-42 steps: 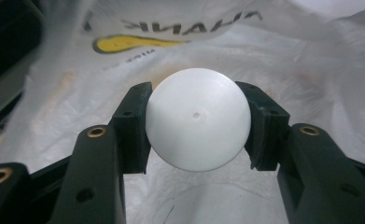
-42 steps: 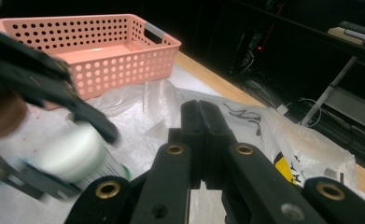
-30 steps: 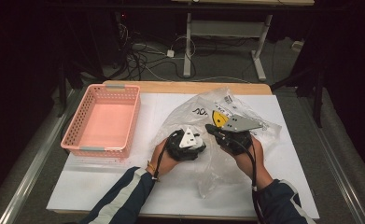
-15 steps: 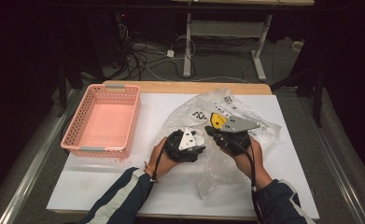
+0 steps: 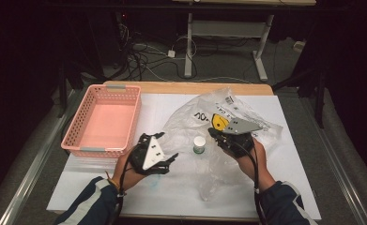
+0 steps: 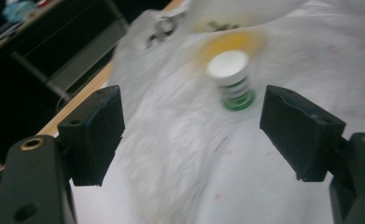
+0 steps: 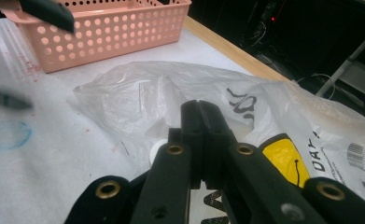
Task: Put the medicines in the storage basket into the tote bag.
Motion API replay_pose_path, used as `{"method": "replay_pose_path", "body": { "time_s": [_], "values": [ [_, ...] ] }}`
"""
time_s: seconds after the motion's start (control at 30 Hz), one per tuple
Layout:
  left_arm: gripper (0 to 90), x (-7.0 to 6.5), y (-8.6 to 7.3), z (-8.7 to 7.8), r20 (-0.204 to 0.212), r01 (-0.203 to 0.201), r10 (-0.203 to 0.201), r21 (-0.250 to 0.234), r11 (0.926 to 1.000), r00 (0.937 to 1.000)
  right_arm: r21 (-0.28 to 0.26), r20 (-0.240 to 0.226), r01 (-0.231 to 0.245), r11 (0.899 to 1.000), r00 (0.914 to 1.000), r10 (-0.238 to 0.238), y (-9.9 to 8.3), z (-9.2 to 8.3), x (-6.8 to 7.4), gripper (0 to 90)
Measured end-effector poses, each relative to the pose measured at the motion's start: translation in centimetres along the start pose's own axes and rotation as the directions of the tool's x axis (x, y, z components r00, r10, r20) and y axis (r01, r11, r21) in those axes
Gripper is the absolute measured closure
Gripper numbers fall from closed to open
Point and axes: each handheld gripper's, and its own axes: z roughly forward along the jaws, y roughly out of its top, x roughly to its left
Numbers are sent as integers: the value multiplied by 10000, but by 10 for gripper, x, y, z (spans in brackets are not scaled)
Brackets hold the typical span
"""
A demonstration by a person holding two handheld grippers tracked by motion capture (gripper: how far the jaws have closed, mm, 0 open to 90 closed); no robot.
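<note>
One bottle (image 5: 199, 144), one plastic bag (image 5: 228, 126), one basket (image 5: 101, 119) — left gripper (image 5: 164, 158) just opened, empty; right gripper (image 5: 214, 134) clamped together.

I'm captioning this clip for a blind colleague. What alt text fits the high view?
Two hands, each with a tool, work over a clear plastic bag on a white table: the left tool is open, its jaws having just opened with nothing between them, and the right tool is shut at the bag. A small white-capped bottle stands between them; a pink basket sits left.
</note>
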Motion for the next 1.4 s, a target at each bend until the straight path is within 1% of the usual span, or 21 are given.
{"method": "replay_pose_path", "body": {
  "time_s": [0.03, 0.1, 0.2, 0.23, 0.33, 0.47, 0.57, 0.67, 0.8, 0.9, 1.0, 1.03, 1.07, 1.13, 1.17, 1.2, 1.27, 1.3, 1.33, 1.37, 1.4],
  "values": [
    [215, 2, -4, 2, -68, 33, -32, 215, 9998, 10000, 10, 34, -19, 10000, 10000, 19, 0, 0, 0, 900],
    [214, 1, -7, 7, -217, -177, 188, 533, 9984, 9996, 20, 46, -26, 10000, 10000, 26, 0, -1, 0, 900],
    [214, 1, -11, 17, 1, -55, 55, 963, 9953, 10000, 66, 63, -18, 10000, 10000, 18, -1, -3, 1, 900],
    [214, -1, -12, 21, 45, -177, 173, 1118, 9936, 9998, 60, 22, 41, 10000, 10000, -41, -2, -3, 1, 900],
    [214, -2, -11, 29, 107, -148, 136, 1284, 9916, 9999, 8, -40, 125, 9999, 9999, -125, -1, -5, 2, 900],
    [214, -3, -13, 39, -28, -401, 411, 1592, 9864, 9992, -64, -92, 130, 9999, 9999, -131, 0, -7, 3, 900],
    [214, 1, -17, 47, -35, -154, 164, 1859, 9824, 9999, -144, -65, 111, 9998, 9999, -112, 2, -9, 4, 900],
    [215, 1, -19, 53, -161, -142, 180, 2101, 9776, 9997, -145, -42, 152, 9998, 9999, -152, 2, -9, 4, 900],
    [215, 4, -22, 57, -122, 1, 29, 2374, 9714, 9999, -144, 35, 144, 9998, 9999, -144, 1, -10, 2, 900],
    [231, 7, -25, 62, 290, 339, -432, 2676, 9629, 9986, -106, 150, 47, 9999, 9999, -45, -1, -10, -1, 900],
    [268, 8, -29, 69, 684, 312, -552, 3119, 9496, 9961, -79, 149, -51, 10000, 9999, 52, -2, -10, -4, 900],
    [270, 9, -30, 71, 751, 362, -629, 3139, 9488, 9952, -75, 159, -35, 10000, 9999, 36, -2, -10, -4, 900],
    [282, 11, -31, 72, 916, 519, -835, 3044, 9511, 9923, -68, 160, -33, 10000, 9999, 34, -2, -10, -4, 900],
    [327, 14, -32, 74, 1149, 625, -1019, 3050, 9503, 9881, -34, 144, 27, 10000, 9999, -27, -2, -9, -3, 900],
    [430, 15, -32, 74, 1349, 666, -1119, 3023, 9509, 9845, 1, 128, 52, 10000, 9999, -52, -2, -8, -2, 886],
    [430, 16, -33, 75, 1723, 725, -1285, 2987, 9516, 9766, 1, 128, 52, 10000, 9999, -52, -2, -8, -2, 886],
    [613, 18, -32, 76, 2128, 852, -1562, 3092, 9472, 9645, 65, 114, 58, 10000, 9999, -58, -3, -6, -2, 872],
    [668, 18, -31, 77, 2303, 827, -1603, 3135, 9460, 9598, 79, 120, 58, 10000, 9999, -59, -3, -5, -2, 858],
    [668, 18, -31, 77, 2436, 798, -1626, 3177, 9448, 9561, 79, 120, 58, 10000, 9999, -59, -3, -5, -2, 858],
    [763, 17, -30, 77, 2529, 729, -1589, 3187, 9451, 9544, 105, 118, 53, 9999, 9999, -54, -4, -5, -1, 843],
    [763, 16, -29, 77, 2632, 655, -1545, 3182, 9458, 9523, 105, 118, 53, 9999, 9999, -54, -4, -5, -1, 843]
  ]
}}
